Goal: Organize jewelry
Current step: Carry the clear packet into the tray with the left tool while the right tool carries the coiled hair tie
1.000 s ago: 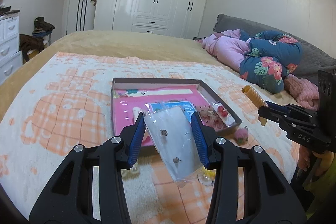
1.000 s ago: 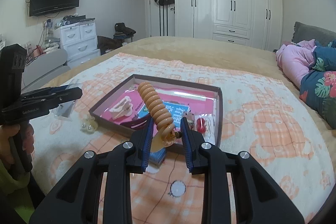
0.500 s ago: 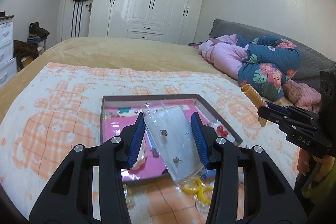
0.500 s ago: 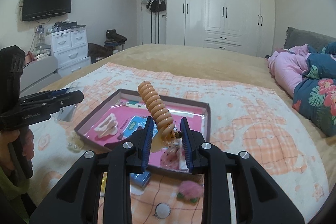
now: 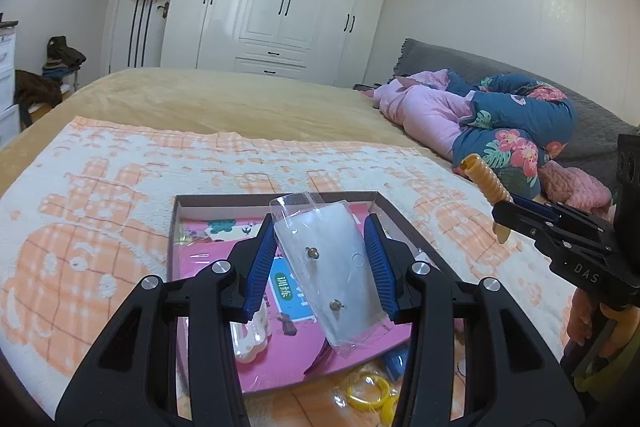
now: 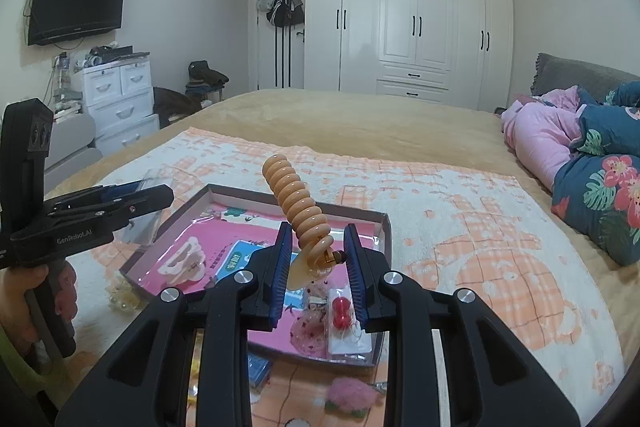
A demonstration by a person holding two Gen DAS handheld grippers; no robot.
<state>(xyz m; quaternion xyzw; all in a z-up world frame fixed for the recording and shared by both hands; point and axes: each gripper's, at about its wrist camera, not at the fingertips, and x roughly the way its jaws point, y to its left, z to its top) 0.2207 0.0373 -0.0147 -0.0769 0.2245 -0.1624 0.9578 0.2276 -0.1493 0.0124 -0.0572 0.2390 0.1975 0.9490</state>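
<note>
My left gripper (image 5: 320, 227) is shut on a clear plastic packet (image 5: 328, 267) holding a white card with two small studs. It hangs over the near part of a shallow brown tray (image 5: 174, 227) with a pink lining, set on the orange-and-white blanket. My right gripper (image 6: 318, 239) is shut on the base of a peach spiral hair clip (image 6: 296, 203) that sticks up above the tray's (image 6: 382, 223) near right part. In each wrist view the other gripper shows at the side: the right gripper (image 5: 516, 211) and the left gripper (image 6: 156, 197).
In the tray lie a white claw clip (image 6: 182, 259), a blue card (image 6: 236, 259) and a packet of red beads (image 6: 340, 307). Yellow rings (image 5: 368, 387) and a pink fluffy piece (image 6: 352, 393) rest on the blanket near the tray. Pink and floral bedding (image 5: 500, 123) is piled at the right.
Both grippers have moved forward, so the tray now lies under their fingers rather than beyond them. The packet and the spiral clip stay gripped as before.
</note>
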